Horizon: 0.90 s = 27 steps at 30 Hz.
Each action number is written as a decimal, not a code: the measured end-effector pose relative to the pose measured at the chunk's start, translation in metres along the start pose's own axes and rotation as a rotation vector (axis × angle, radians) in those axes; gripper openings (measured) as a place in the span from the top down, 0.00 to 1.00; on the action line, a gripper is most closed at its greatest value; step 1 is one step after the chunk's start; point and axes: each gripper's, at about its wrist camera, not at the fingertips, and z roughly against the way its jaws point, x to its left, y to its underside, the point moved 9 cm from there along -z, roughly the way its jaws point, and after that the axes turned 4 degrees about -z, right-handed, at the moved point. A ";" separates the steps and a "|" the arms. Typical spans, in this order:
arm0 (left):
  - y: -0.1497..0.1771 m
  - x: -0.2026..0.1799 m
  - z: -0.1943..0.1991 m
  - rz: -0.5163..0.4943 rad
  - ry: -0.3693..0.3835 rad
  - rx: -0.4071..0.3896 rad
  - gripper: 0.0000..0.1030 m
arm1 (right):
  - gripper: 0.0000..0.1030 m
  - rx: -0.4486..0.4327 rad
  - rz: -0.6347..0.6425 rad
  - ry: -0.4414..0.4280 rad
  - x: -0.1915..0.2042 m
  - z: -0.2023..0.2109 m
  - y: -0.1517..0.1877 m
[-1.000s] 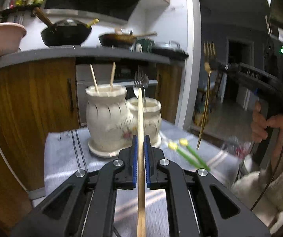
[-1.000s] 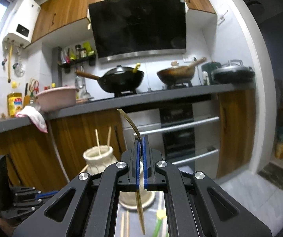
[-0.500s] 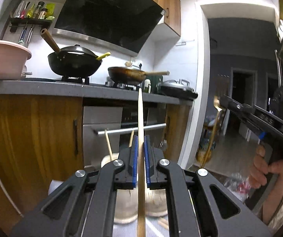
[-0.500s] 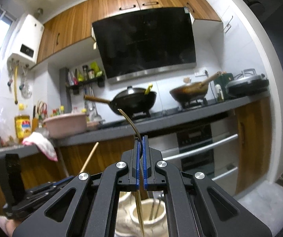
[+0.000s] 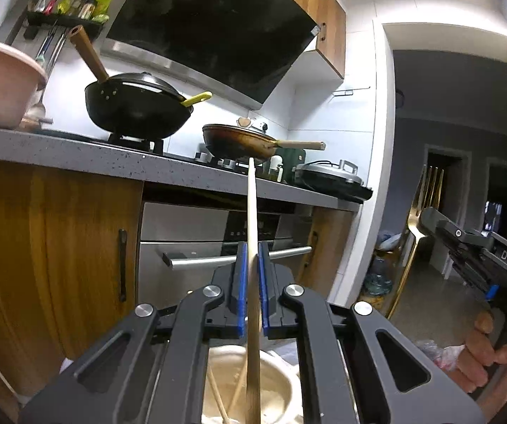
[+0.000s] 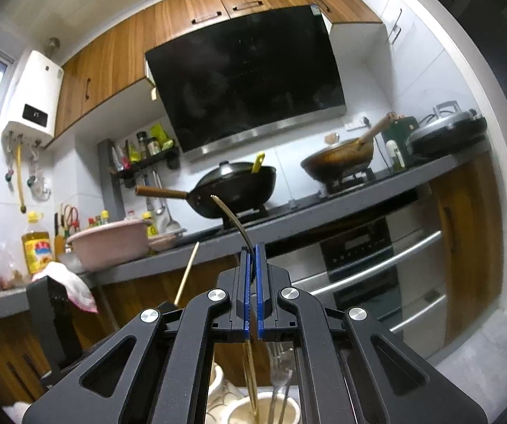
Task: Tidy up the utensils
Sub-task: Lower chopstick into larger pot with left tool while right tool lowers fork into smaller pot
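Holding a wooden chopstick [image 5: 252, 247] upright in my clamped left gripper [image 5: 252, 282], directly above the ceramic jar [image 5: 274, 385]; right gripper [image 6: 252, 282] pinches the gold fork [image 6: 234, 219] over its own holder [image 6: 239, 413].

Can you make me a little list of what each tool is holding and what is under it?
left tool: shut on wooden chopstick, upright
under left tool: cream jar with sticks inside
right tool: shut on gold fork
under right tool: cream holder with a silver fork inside
behind: stove with black wok
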 end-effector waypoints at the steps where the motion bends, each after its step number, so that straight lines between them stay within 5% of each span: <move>1: 0.002 0.000 -0.002 -0.010 -0.007 -0.003 0.94 | 0.97 0.011 -0.003 0.003 -0.003 -0.003 0.003; 10: 0.022 -0.002 -0.003 -0.066 -0.051 -0.019 0.94 | 0.97 0.084 -0.005 0.022 -0.013 -0.011 0.028; 17: 0.034 0.003 0.035 -0.047 -0.077 -0.016 0.94 | 0.96 0.128 -0.025 0.048 -0.025 -0.008 0.043; 27: 0.061 0.005 0.047 -0.046 -0.103 0.108 0.94 | 0.96 0.170 -0.001 0.071 -0.025 -0.011 0.059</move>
